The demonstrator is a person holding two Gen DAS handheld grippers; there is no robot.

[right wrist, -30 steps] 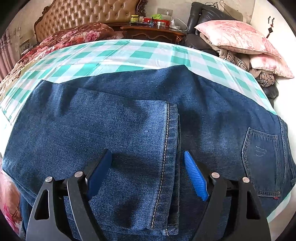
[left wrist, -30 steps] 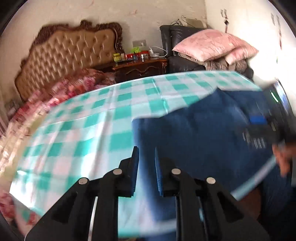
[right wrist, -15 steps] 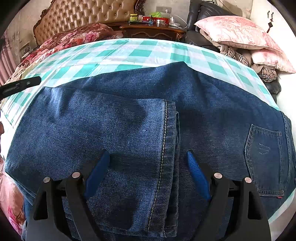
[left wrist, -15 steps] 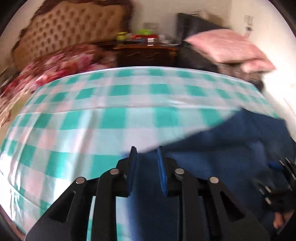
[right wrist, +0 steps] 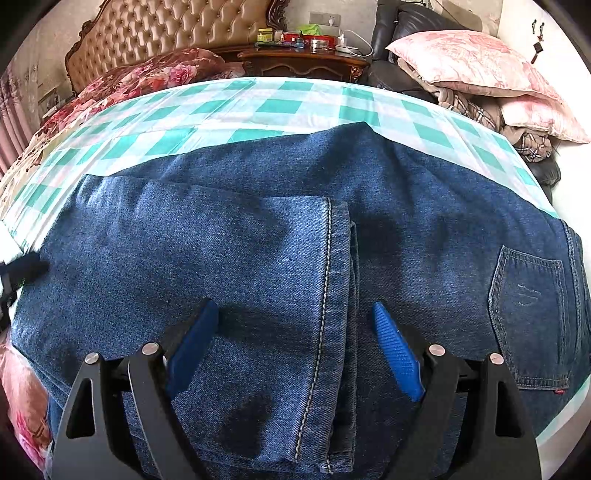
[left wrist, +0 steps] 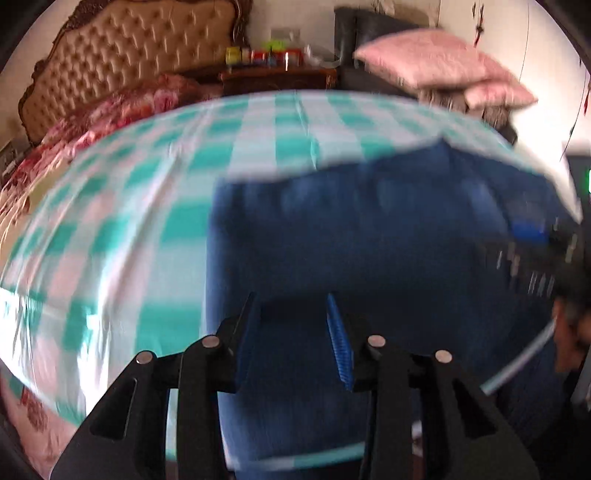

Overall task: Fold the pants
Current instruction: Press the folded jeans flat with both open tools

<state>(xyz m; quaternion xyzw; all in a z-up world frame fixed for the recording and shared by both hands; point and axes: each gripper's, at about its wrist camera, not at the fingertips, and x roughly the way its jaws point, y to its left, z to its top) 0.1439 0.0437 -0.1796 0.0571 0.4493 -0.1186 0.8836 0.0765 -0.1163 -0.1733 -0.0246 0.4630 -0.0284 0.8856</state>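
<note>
Right now your folded pants (right wrist: 258, 266) lie on the green-checked tablecloth (right wrist: 280, 107) before the tufted headboard (right wrist: 166, 33) and nightstand (right wrist: 303, 62), with your left gripper (left wrist: 293, 332) and right gripper (right wrist: 295, 332) both spread, gripping nothing.

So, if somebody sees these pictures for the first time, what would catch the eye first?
First the dark blue jeans, spread over the green-checked cloth, with a leg folded over so its stitched hem lies near the middle. The right gripper hovers open over that hem. Behind stand a tufted headboard and pink pillows.
</note>
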